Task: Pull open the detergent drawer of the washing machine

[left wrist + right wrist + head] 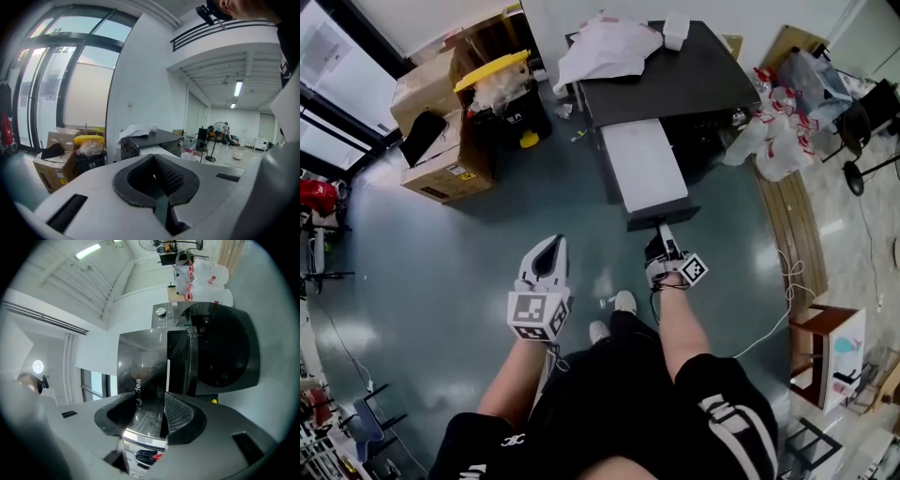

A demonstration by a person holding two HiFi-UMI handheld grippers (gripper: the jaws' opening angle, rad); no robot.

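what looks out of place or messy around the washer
A crumpled white cloth is heaped on top of the washing machine, spilling over its edge. The detergent drawer juts far out, with the right claw gripping its front.

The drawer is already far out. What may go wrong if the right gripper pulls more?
The drawer looks near its full length out of the washer; more pull by the right gripper may jerk it free. The grip is only on its front edge, so it may slip.
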